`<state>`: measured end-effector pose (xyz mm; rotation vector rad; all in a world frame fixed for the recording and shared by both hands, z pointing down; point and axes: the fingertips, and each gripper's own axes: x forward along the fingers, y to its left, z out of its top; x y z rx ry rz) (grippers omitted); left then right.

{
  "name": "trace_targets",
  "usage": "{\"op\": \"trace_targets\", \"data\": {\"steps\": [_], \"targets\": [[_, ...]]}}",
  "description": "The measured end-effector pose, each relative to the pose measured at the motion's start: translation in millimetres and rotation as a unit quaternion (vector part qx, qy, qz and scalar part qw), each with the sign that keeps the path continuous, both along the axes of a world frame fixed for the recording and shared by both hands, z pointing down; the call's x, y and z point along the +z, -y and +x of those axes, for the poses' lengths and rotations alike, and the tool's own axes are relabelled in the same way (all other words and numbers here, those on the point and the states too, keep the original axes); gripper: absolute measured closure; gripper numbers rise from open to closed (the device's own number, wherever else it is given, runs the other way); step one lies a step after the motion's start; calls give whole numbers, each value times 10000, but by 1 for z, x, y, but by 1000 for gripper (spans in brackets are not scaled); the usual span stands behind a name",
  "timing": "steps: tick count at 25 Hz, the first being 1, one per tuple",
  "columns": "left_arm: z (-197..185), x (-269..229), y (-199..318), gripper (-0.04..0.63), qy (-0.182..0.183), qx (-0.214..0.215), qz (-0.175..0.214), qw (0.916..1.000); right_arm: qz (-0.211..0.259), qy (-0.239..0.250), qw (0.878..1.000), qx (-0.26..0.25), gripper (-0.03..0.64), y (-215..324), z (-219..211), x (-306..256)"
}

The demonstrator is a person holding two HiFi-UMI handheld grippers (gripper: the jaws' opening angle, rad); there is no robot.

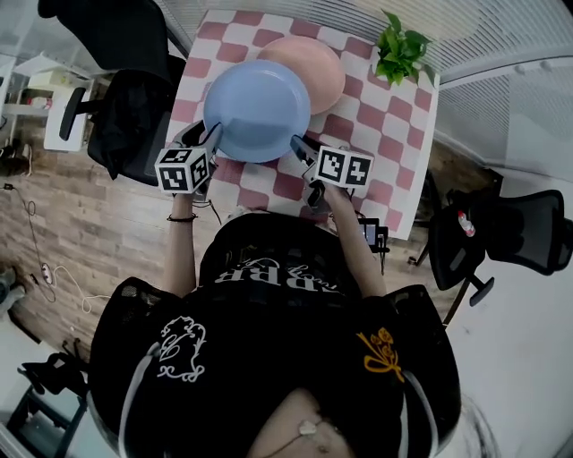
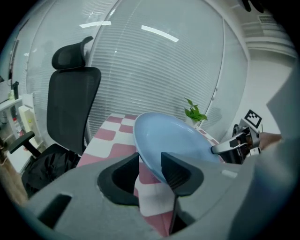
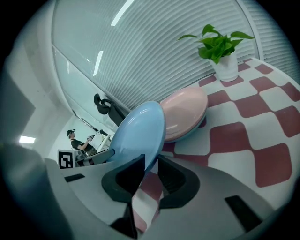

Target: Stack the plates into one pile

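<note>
Overhead, I saw a wood-plank floor (image 1: 54,224) on the left side of the room and a paler floor on the right. Slatted blinds (image 1: 501,27) ran along the far wall behind the table. The table (image 1: 380,170) wore a red-and-white checked cloth and stood directly ahead of the person working the rig for me. A black office chair (image 1: 125,98) sat just beside its left edge with something dark heaped on the seat. A second black chair (image 1: 515,233) stood well apart on the right.

On the cloth, the blue plate (image 1: 257,109) took up the near half. It was tipped and lifted clear of the surface, with the checks showing underneath it in both gripper views. The pink plate (image 1: 318,67) lay flat behind it toward the far edge, and from above the blue rim overlapped its near side. I could not tell whether the two plates touched. A small green plant (image 1: 400,49) in a white pot stood at the far right corner.

The left gripper (image 2: 150,159) had its jaws partly closed, and its pads clamped the near-left rim of the blue plate from either side. The right gripper (image 3: 150,161) held its jaws narrower, pinched on the opposite near rim. Between them the two grippers carried the plate.
</note>
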<state>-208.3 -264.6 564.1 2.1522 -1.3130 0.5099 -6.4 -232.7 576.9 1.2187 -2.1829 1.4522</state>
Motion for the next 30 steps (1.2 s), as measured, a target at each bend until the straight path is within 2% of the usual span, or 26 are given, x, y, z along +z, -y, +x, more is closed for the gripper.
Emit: {"op": "trace_targets", "data": {"steps": [3, 7, 13, 18, 20, 23, 26, 30], "targets": [[30, 2, 21, 437, -13, 346, -21, 9994, -90, 36, 9990, 436, 532, 7, 27, 0], [65, 16, 36, 436, -25, 701, -235, 9973, -340, 230, 9940, 1017, 540, 8, 59, 6], [90, 36, 40, 436, 31, 1031, -553, 9931, -638, 586, 9819, 1682, 556, 8, 84, 13], [93, 32, 41, 408, 504, 1206, -487, 9902, -954, 1319, 9555, 2461, 575, 17, 93, 13], [91, 26, 37, 393, 464, 1174, -436, 9910, -1005, 1447, 9490, 2615, 577, 21, 95, 12], [84, 14, 29, 385, 254, 1038, -338, 9937, -1006, 1467, 9462, 2702, 578, 28, 95, 12], [73, 2, 21, 387, 317, 1031, -103, 9941, -934, 1318, 9478, 2749, 578, 36, 96, 11], [58, -13, 12, 387, 333, 917, 52, 9952, -913, 1362, 9404, 2979, 577, 51, 103, 10]]}}
